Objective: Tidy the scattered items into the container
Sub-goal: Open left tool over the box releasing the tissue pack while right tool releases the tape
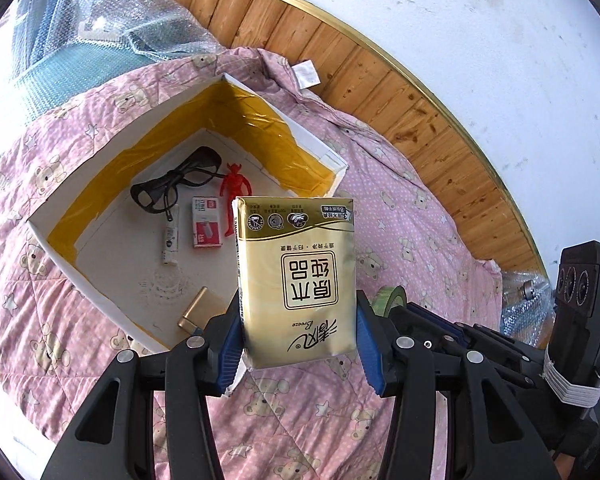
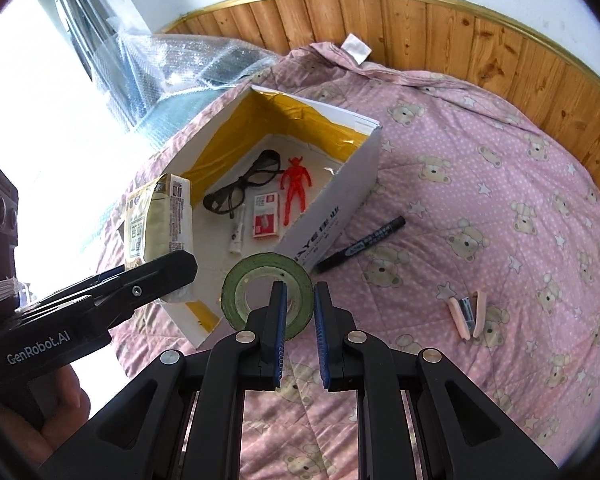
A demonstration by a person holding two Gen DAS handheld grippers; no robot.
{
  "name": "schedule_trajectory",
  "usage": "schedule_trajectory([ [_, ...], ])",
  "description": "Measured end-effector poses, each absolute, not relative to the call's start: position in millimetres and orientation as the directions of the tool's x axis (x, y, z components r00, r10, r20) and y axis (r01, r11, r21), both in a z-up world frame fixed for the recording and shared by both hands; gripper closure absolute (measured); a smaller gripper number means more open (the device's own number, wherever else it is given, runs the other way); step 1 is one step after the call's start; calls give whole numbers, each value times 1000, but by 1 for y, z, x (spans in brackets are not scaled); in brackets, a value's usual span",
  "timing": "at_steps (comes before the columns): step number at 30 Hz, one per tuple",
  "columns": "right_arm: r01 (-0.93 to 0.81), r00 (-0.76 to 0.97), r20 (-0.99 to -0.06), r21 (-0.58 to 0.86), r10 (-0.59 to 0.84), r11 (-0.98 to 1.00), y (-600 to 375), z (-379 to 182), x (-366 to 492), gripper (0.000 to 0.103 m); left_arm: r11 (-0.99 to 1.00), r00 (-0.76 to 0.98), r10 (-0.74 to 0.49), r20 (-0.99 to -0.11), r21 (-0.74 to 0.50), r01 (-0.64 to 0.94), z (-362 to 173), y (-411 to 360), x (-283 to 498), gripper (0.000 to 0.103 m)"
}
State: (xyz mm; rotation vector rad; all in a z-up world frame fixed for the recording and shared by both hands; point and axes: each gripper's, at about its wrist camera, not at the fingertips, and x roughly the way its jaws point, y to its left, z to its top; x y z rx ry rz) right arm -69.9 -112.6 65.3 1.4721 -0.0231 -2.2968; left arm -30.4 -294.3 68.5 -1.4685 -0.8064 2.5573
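Gold tissue pack [image 1: 298,280] clamped upright by left gripper [image 1: 298,344] above box [image 1: 100,152].

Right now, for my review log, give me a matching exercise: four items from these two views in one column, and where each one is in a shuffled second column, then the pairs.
Items
1. tissue pack
2. green tape roll
3. black marker
4. red figure

Places
A. lying on the pink quilt, outside the box
B. lying on the box floor beside the glasses
C. clamped in the left tongs
D. rim pinched in the right tongs

Pairs: 1-C, 2-D, 3-A, 4-B
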Motion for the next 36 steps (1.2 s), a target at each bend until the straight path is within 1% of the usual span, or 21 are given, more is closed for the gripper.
schedule_trajectory([
  [20,423,-319,-870,224,-376,-878,-172,66,-100,89,-814,-557,276,-783,-499,297,57,-354,-36,52],
  [29,431,-303,-875,228,-378,-873,-181,61,-117,89,-798,-555,227,-801,-480,366,47,-386,-52,52],
  [36,425,-290,-877,239,-382,-873,-184,54,-129,89,-791,-535,217,-816,-469,394,36,-400,-64,52],
])
